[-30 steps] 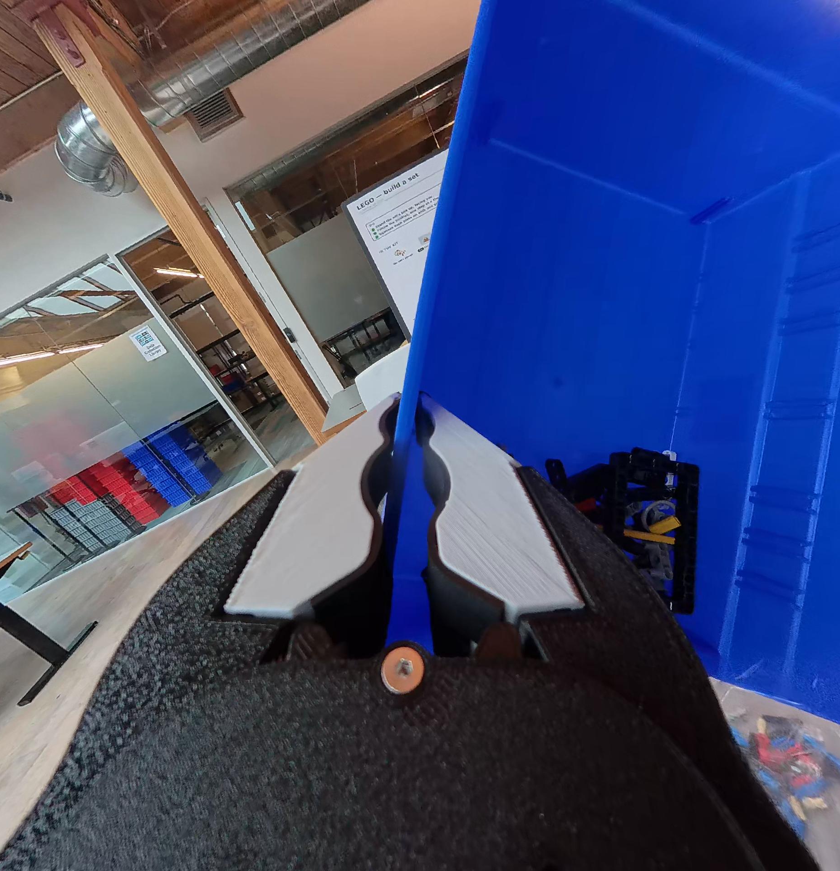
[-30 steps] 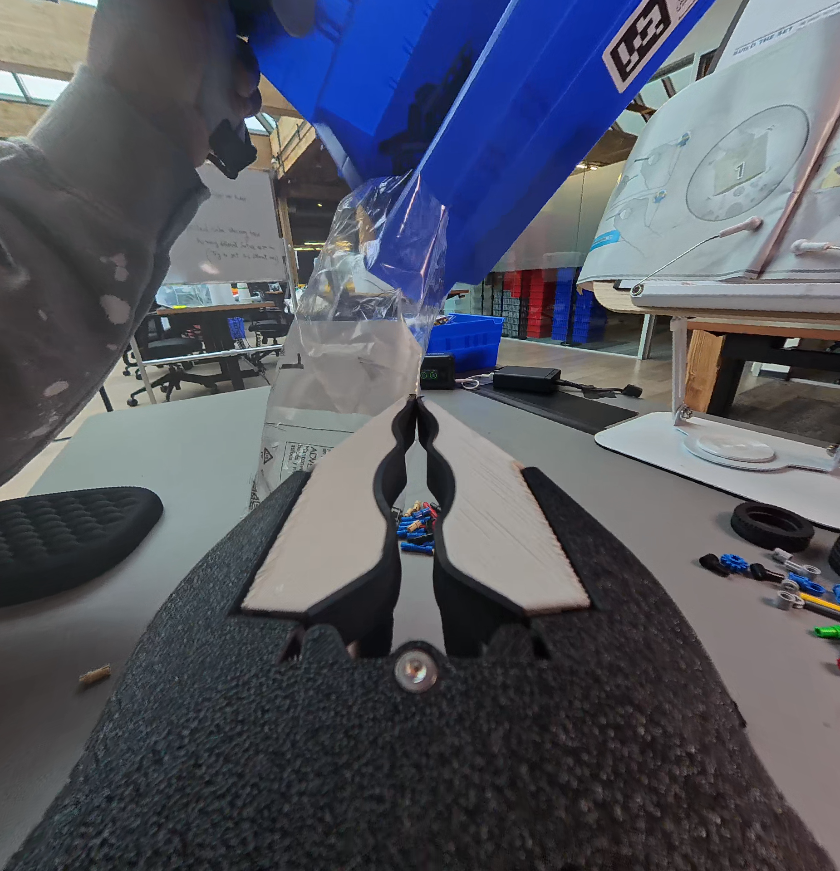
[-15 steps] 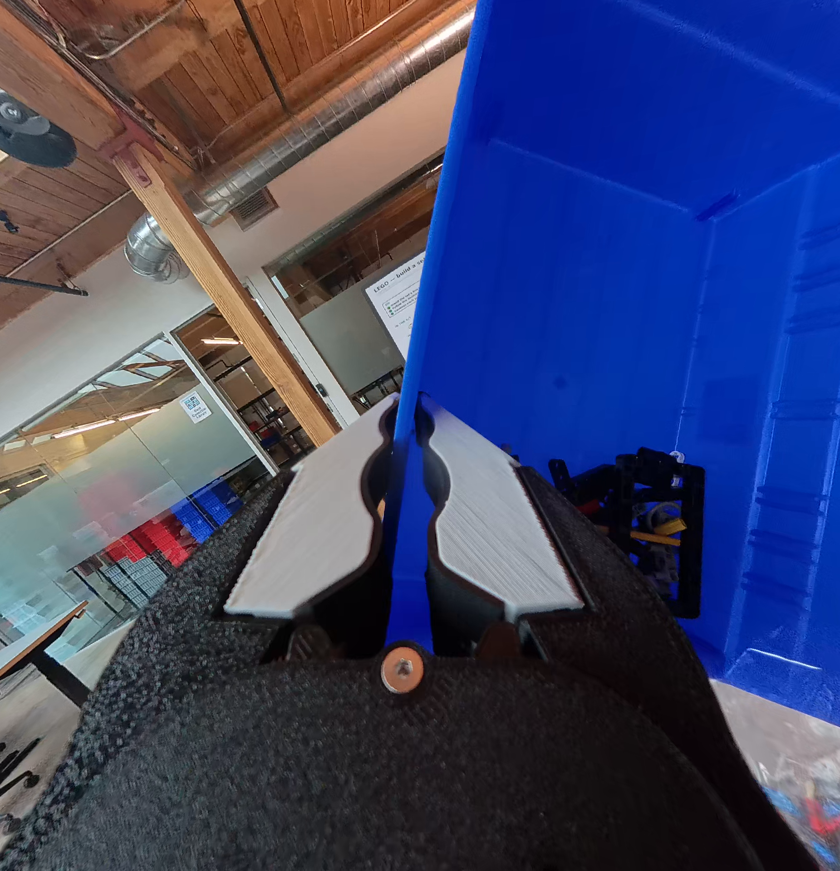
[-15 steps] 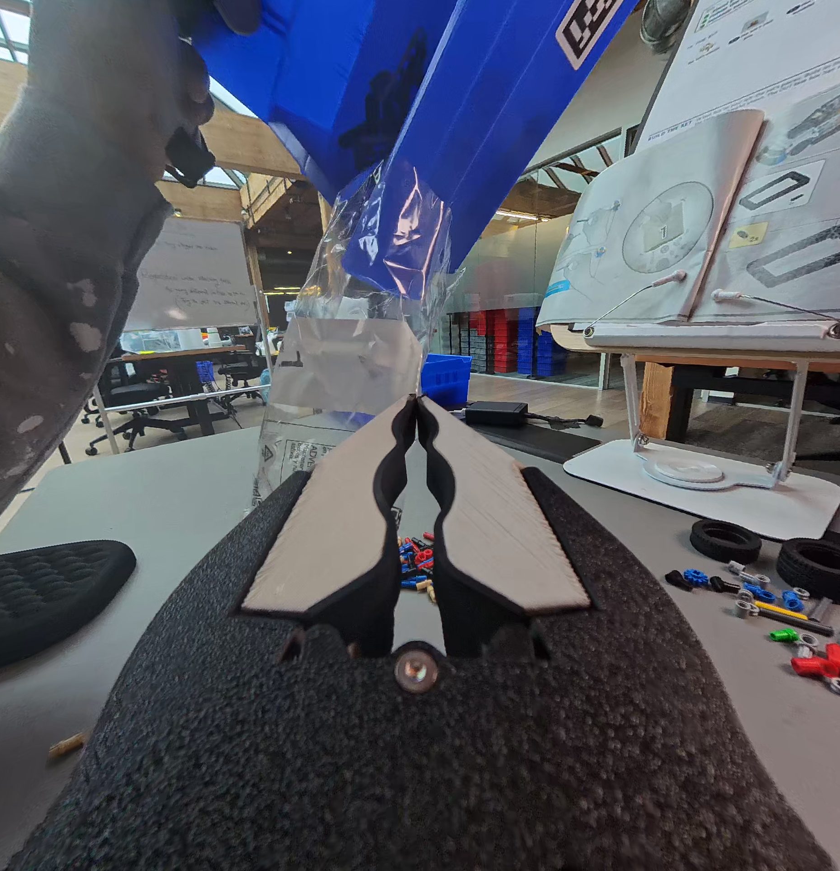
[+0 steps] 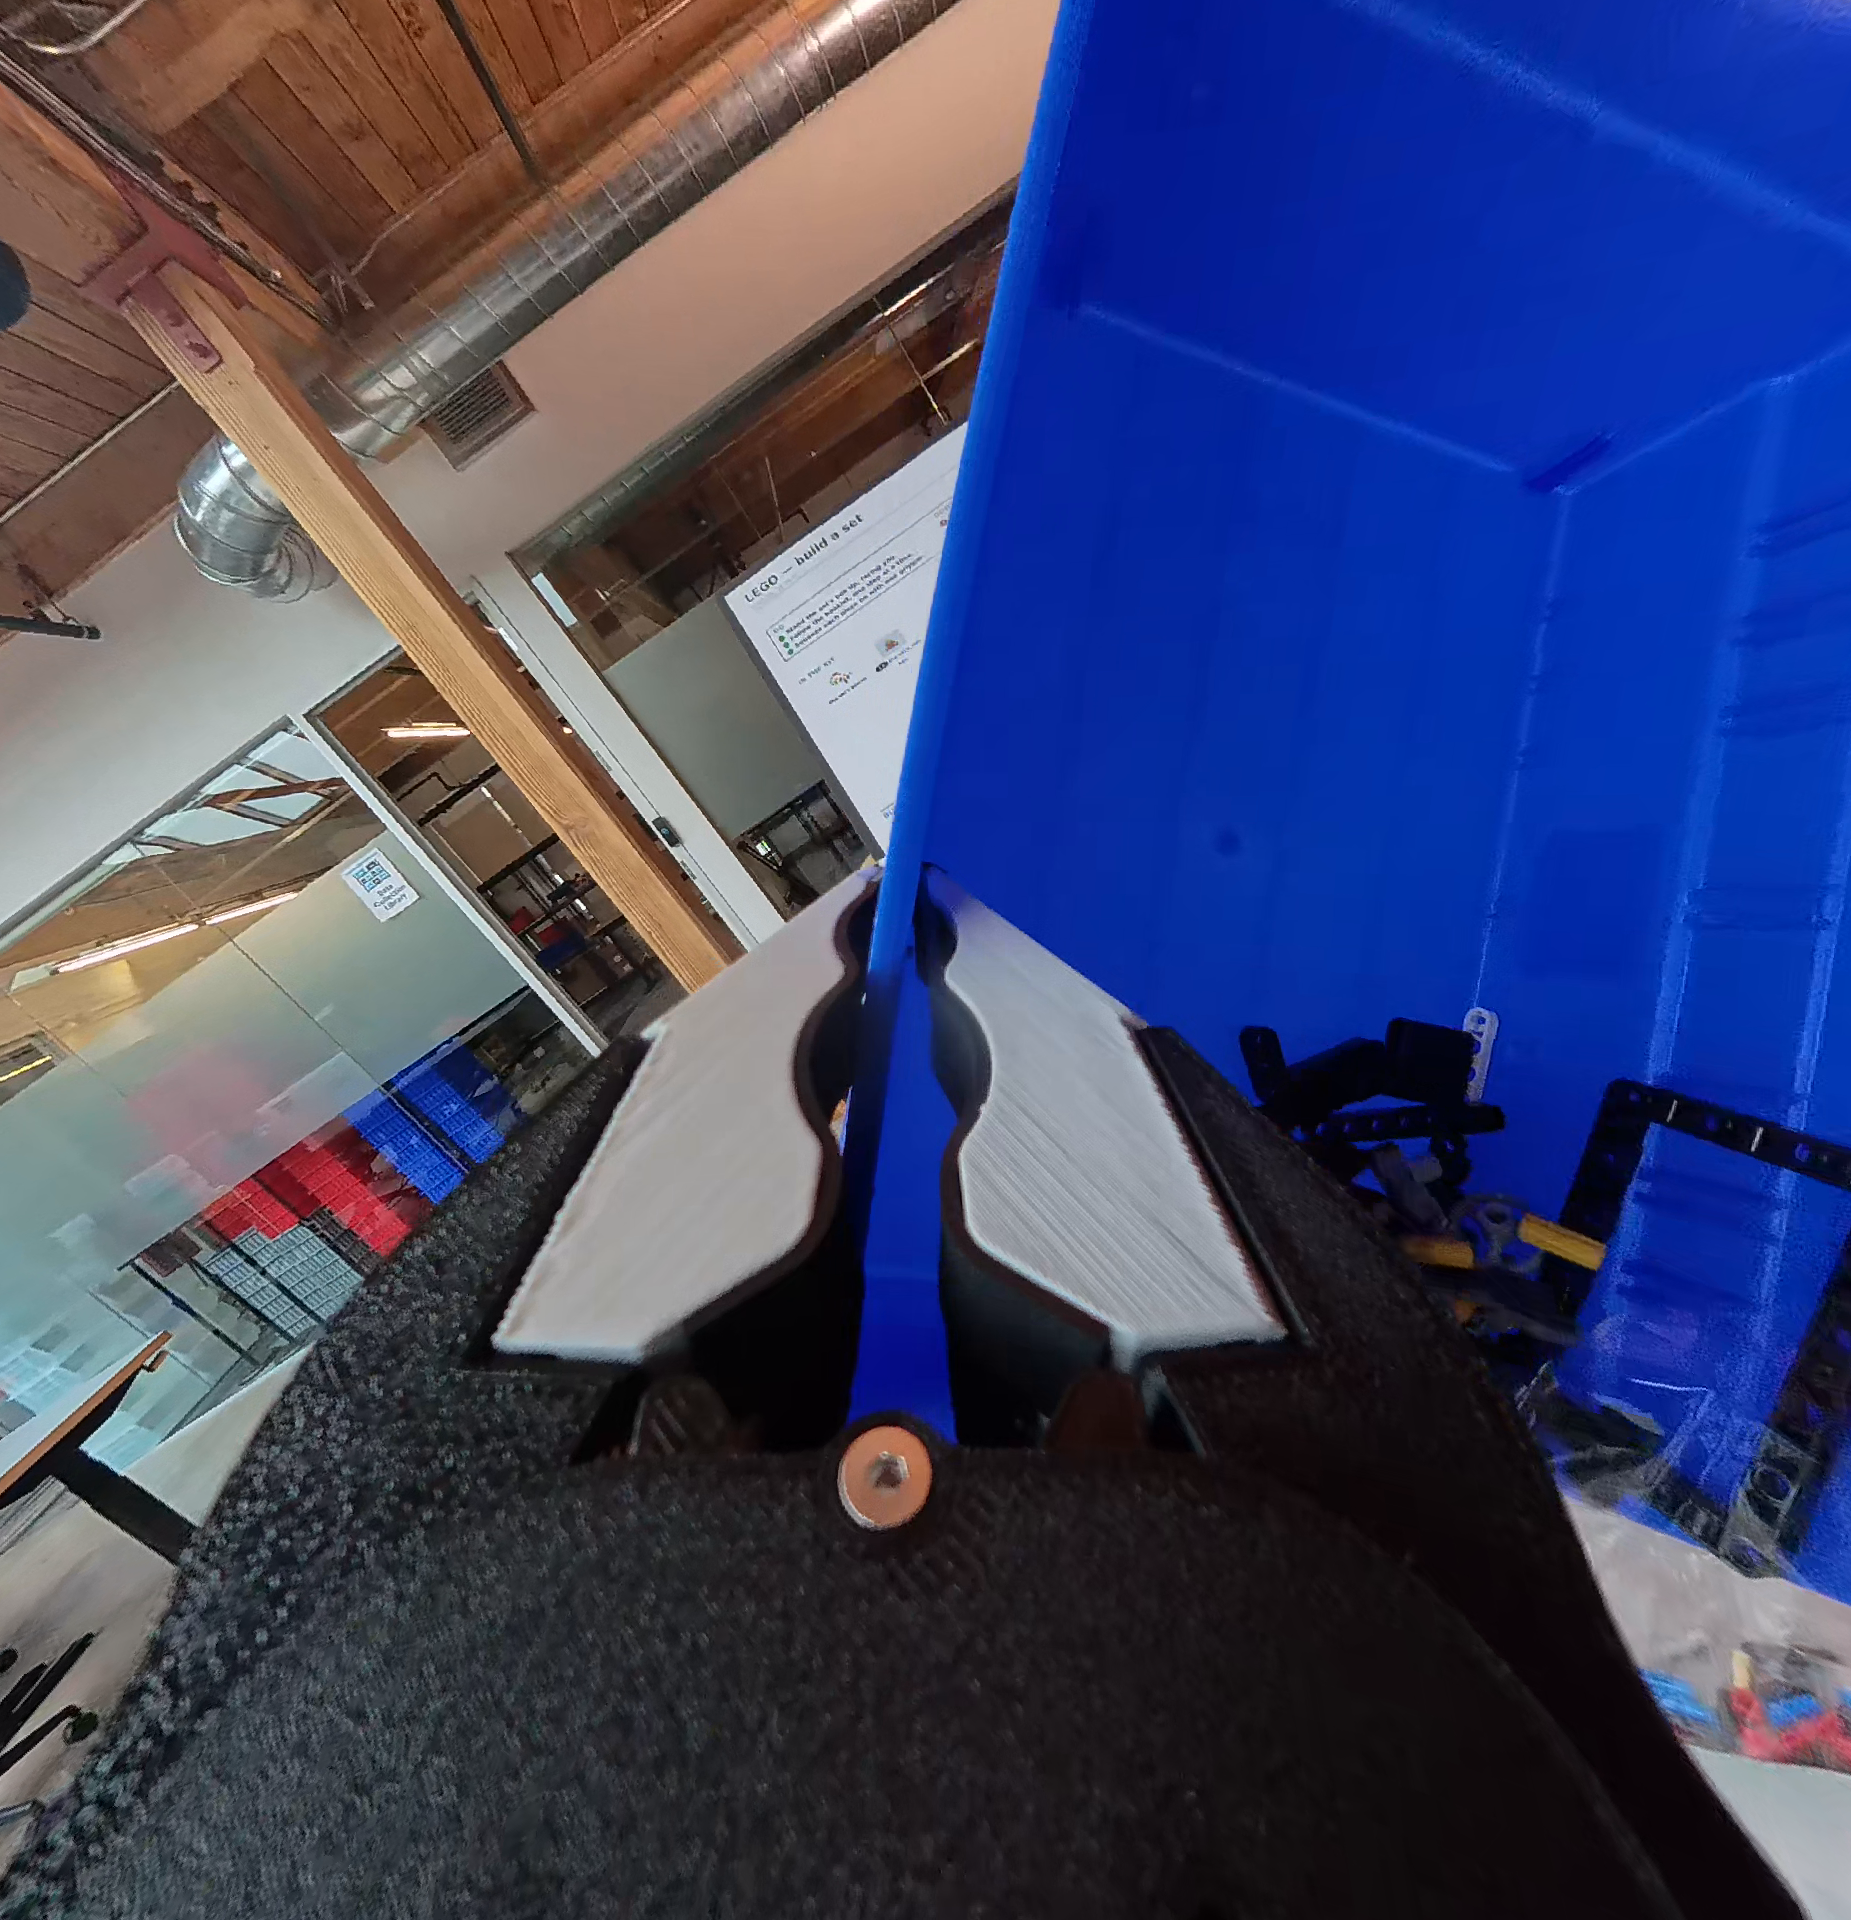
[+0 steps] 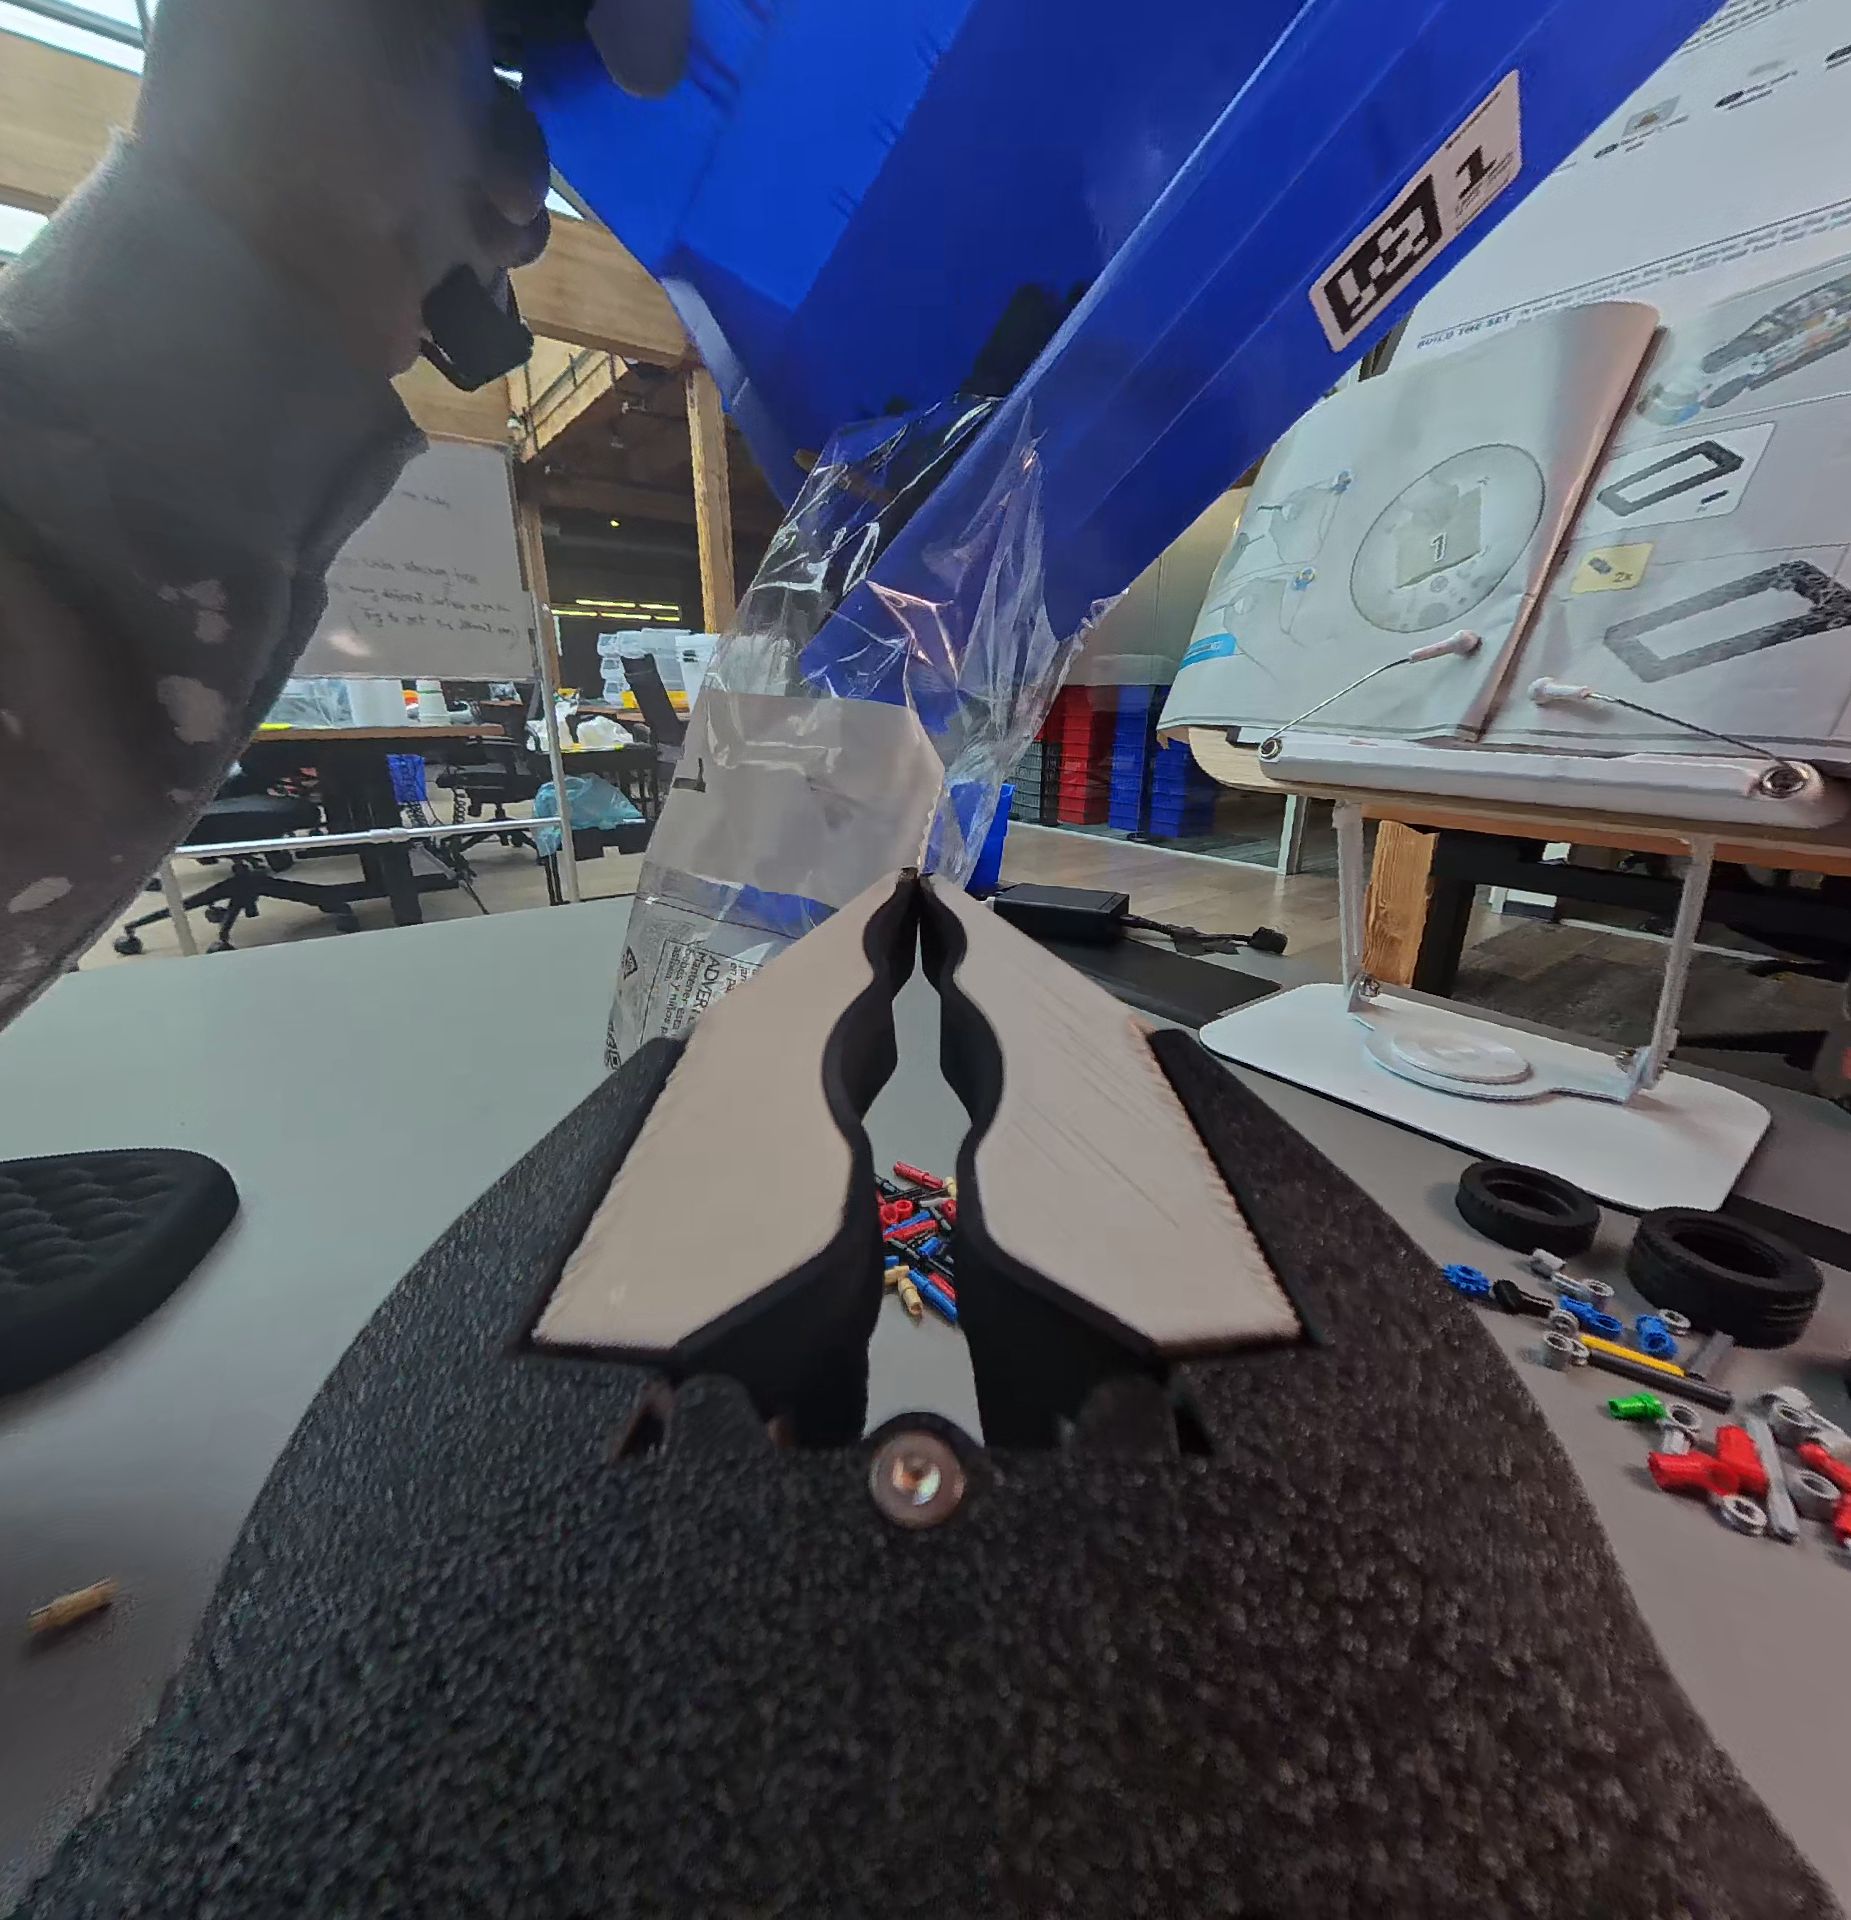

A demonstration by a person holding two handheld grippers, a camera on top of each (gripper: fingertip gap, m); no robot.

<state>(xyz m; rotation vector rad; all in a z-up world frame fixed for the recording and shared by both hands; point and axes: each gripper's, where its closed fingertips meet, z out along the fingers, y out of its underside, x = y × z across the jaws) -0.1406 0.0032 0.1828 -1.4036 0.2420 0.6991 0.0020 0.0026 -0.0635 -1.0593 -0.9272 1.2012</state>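
My left claw (image 5: 897, 894) pinches the blue bin's (image 5: 1316, 727) wall, tipped up. My right claw (image 6: 916, 883) nips the clear bag (image 6: 796, 790). I should tip slowly so the black frame (image 5: 1731, 1299) slides gently.

Bare grey table (image 6: 308, 1091) left; tilted blue bin (image 6: 1004, 239) and bag (image 6: 827, 727) ahead.

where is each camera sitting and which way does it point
Left wrist view: on the left gripper, looking up along fingers clamped on the wall of the tilted blue bin; black frame inside.
Right wrist view: on the right gripper, low over the grey table, facing the clear bag; a sleeve shows.
Shared: bin and bag.
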